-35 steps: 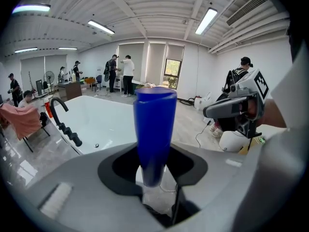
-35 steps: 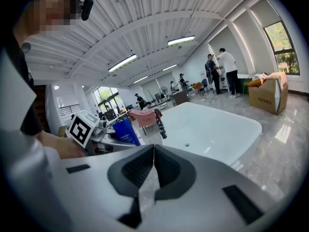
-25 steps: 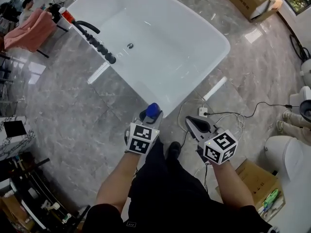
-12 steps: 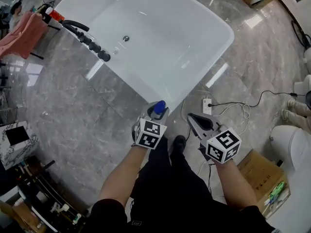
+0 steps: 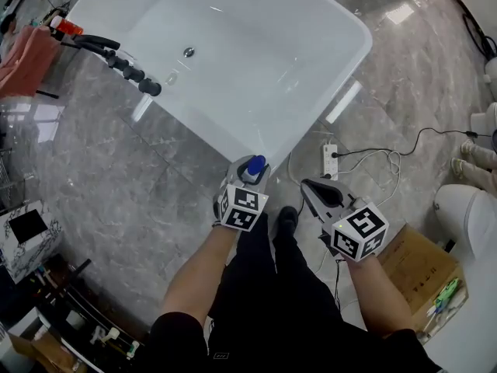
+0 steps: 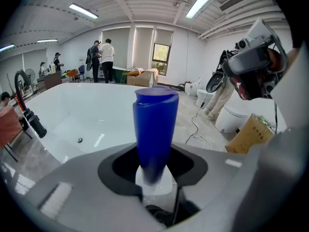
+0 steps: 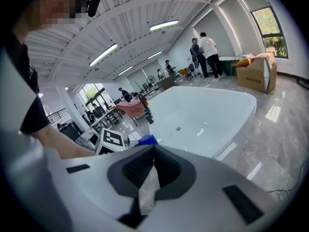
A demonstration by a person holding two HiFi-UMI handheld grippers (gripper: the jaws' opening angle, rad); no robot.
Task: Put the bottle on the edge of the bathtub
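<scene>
The bottle (image 5: 255, 165) has a blue cap and a white body; it stands upright in my left gripper (image 5: 250, 174), which is shut on it. It is held just short of the near rim of the white bathtub (image 5: 256, 68). In the left gripper view the blue cap (image 6: 154, 124) rises between the jaws, with the bathtub (image 6: 63, 115) behind it. My right gripper (image 5: 317, 189) hangs beside the left one over the floor, shut with nothing in it. In the right gripper view the jaws meet, and past them are the bathtub (image 7: 212, 112) and the blue cap (image 7: 147, 140).
A black tap and hose (image 5: 124, 64) stand at the tub's left side, with a pink towel (image 5: 23, 57) beyond. A power strip with cables (image 5: 329, 162) lies on the grey marble floor right of the tub. A cardboard box (image 5: 423, 266) and a toilet (image 5: 466, 216) stand at the right.
The tub's near rim has drawn closer to both grippers as the person stepped forward. The left gripper has kept hold of the bottle and the right has stayed shut.
</scene>
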